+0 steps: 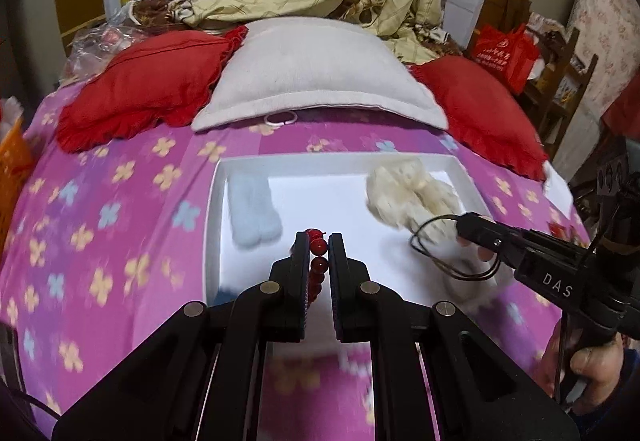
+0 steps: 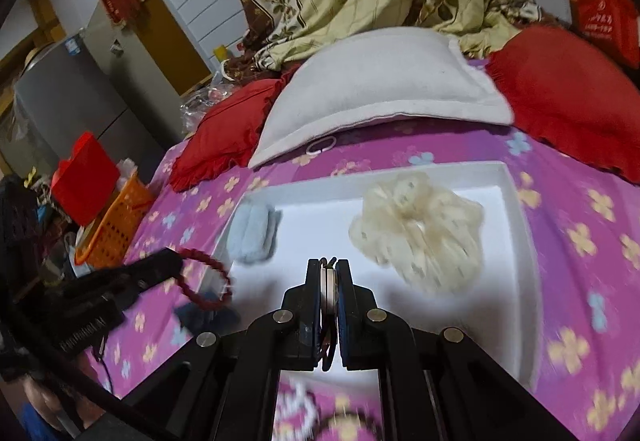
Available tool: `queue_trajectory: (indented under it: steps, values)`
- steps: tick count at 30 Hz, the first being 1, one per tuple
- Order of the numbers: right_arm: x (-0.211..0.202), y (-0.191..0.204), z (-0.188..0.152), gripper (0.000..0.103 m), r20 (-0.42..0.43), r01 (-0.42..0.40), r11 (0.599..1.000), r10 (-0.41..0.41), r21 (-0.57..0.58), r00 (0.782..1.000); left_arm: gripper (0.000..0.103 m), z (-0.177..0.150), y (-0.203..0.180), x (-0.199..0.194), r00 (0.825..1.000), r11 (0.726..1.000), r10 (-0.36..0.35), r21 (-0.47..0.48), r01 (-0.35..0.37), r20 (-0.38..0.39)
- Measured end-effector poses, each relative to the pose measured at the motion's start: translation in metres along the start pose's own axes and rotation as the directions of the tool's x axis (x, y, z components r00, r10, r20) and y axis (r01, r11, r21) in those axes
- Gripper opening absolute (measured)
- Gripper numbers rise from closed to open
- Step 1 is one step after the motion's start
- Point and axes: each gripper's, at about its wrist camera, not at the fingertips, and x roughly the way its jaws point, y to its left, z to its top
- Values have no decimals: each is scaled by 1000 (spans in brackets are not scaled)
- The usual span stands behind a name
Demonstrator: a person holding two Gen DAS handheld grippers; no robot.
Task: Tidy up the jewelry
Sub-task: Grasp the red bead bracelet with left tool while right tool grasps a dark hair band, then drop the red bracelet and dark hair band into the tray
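Purple floral bedspread (image 1: 120,209) under blurred white tray (image 1: 320,161); left jaws on red bead bracelet (image 1: 318,253), right jaws on half-hidden dark cord (image 1: 436,241).

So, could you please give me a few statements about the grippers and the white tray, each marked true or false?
1. The left gripper is shut on a red bead bracelet. True.
2. The right gripper is open with nothing in it. False: it is shut on a thin dark cord loop with a white piece between its pads.
3. A cream scrunchie lies in the white tray. True.
4. The light blue fluffy item lies on the purple floral bedsheet, outside the tray. False: it lies inside the tray, at its left side.
5. A grey pillow lies between two red cushions. True.
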Motion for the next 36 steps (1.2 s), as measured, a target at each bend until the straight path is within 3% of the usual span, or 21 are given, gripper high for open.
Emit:
queue_trajectory:
  steps: [9, 13, 16, 20, 30, 36]
  values:
    - [84, -15, 42, 6, -77, -23, 997, 28, 68, 997, 8, 40, 24, 95, 994, 998, 18, -56, -24, -105]
    - [101, -20, 46, 6, -95, -26, 997, 33, 77, 995, 8, 43, 29, 108, 994, 998, 23, -51, -29, -111]
    - [107, -26, 47, 6, -105, -28, 995, 38, 99, 994, 17, 44, 26, 108, 994, 999, 26, -38, -31, -107]
    - [106, -31, 46, 8, -99, -22, 992, 34, 124, 994, 34, 41, 21, 97, 996, 999, 36, -21, -38, -78]
    - [62, -29, 38, 19, -55, -18, 994, 24, 111, 998, 36, 29, 10, 28, 997, 997, 77, 12, -78, 10]
    - [11, -25, 5, 28, -28, -30, 994, 33, 103, 999, 48, -7, 13, -24, 997, 998, 67, -13, -67, 44]
